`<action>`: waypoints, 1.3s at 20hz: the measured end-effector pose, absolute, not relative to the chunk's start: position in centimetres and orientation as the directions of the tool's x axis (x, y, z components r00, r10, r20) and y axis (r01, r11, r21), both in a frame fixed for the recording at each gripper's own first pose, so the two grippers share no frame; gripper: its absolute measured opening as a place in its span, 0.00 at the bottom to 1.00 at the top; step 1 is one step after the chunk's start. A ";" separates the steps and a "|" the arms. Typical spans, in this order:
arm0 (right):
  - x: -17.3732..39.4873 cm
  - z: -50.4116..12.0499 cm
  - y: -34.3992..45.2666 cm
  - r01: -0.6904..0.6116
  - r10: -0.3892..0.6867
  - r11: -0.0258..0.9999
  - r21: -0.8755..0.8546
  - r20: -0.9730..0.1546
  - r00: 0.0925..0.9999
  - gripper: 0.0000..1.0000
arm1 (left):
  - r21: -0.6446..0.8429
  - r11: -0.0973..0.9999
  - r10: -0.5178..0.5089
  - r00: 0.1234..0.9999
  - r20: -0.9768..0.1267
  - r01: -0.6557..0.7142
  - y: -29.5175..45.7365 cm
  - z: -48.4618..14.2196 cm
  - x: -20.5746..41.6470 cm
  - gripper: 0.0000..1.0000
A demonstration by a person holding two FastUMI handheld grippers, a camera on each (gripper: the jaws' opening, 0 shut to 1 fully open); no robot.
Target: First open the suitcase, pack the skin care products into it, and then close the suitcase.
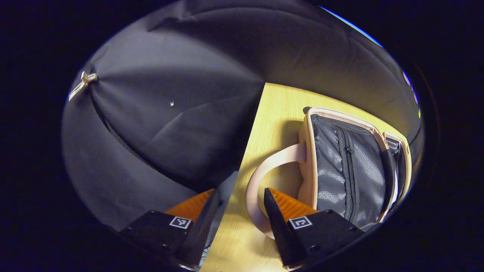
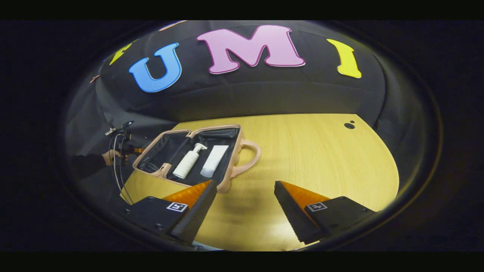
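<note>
A pink suitcase [image 2: 230,172] lies open on the wooden table [image 2: 321,158], showing its dark lining. Inside it lie a white pump bottle [image 2: 188,161] and, just to its right, a white tube [image 2: 214,160]. My right gripper [image 2: 245,187] hovers open over the table just in front of the case, holding nothing. In the left gripper view the suitcase [image 1: 308,158] shows a grey zipped lining, with its pink loop handle [image 1: 261,173] pointing toward me. My left gripper [image 1: 242,200] is open at the table's edge, one fingertip in front of the handle loop.
A hand [image 2: 109,155] in a dark sleeve holds the other gripper [image 2: 123,143] with trailing cables, left of the case beyond the table edge. A small dark hole [image 2: 348,125] marks the table's far right. Black cloth wall [image 1: 170,113] surrounds the table.
</note>
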State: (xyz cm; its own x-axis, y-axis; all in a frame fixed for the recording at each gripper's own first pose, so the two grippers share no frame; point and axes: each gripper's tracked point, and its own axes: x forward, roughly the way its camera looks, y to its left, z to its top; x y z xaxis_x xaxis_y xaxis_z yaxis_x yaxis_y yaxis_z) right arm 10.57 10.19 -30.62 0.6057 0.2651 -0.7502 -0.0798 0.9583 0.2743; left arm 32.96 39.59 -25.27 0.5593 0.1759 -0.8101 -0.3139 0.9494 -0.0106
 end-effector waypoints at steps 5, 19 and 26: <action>10.4 -31.0 9.6 -0.073 0.257 0.961 0.268 -0.756 0.602 0.89 | -0.164 0.927 0.055 0.555 -0.830 -0.337 38.1 -26.3 33.2 0.67; 10.3 -31.3 6.9 -0.041 0.210 0.971 0.235 -0.760 0.616 0.98 | -0.079 0.950 0.181 0.740 -0.647 -0.302 36.6 -15.0 34.0 0.07; 11.9 -30.0 5.1 -0.036 0.185 0.976 0.215 -0.729 0.659 0.89 | -0.100 0.993 0.014 0.899 -0.438 -0.064 26.1 5.8 32.5 0.06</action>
